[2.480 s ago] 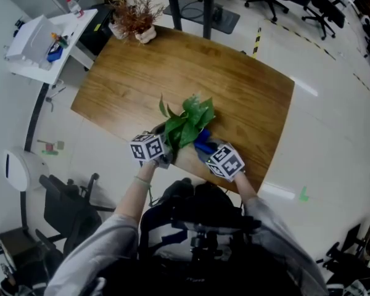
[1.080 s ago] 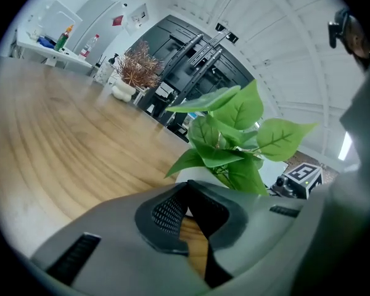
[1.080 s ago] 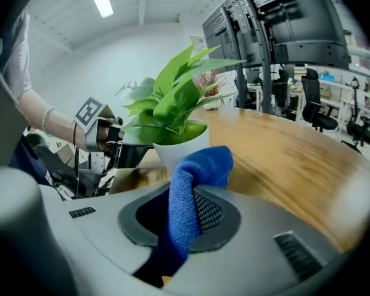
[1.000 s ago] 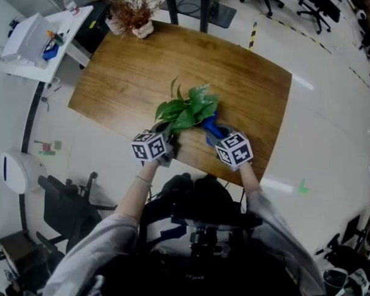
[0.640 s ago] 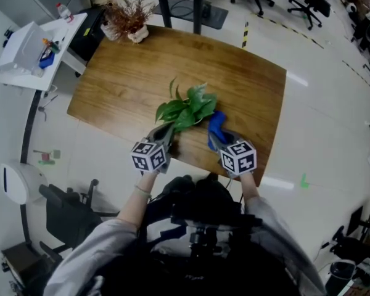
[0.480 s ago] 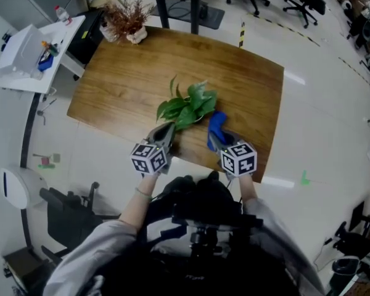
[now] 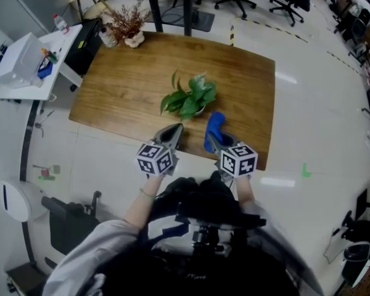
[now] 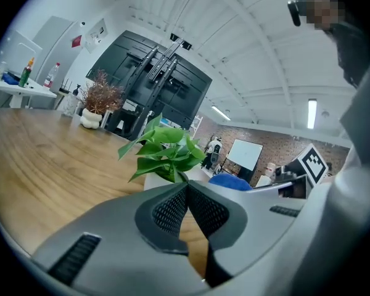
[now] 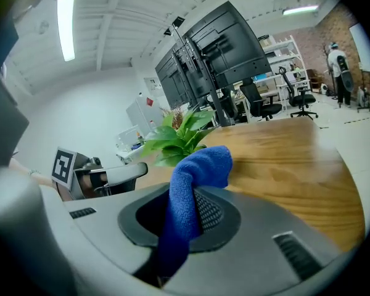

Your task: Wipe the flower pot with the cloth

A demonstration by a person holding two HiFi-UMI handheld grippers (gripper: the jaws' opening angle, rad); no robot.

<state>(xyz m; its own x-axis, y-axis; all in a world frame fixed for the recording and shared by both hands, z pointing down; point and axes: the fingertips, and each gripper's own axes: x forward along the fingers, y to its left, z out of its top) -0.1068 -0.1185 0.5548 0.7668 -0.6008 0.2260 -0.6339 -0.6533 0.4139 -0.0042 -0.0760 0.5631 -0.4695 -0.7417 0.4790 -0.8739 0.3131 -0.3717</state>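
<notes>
Blue cloth [image 9: 196,172] pinched in the right tongs [image 7: 209,139], apart from the pot.
Left tongs [image 7: 175,131] are pressed together, empty; the flower pot [image 8: 153,180] stands on the worktop [image 7: 123,79] just ahead of both.

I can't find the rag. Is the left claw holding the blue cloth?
No, the right claw pinches the blue cloth; the left claw is shut and empty.

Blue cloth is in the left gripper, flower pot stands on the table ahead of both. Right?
Wrong gripper: the right gripper view shows the blue cloth clamped in the right gripper. The flower pot does stand on the table ahead.
</notes>
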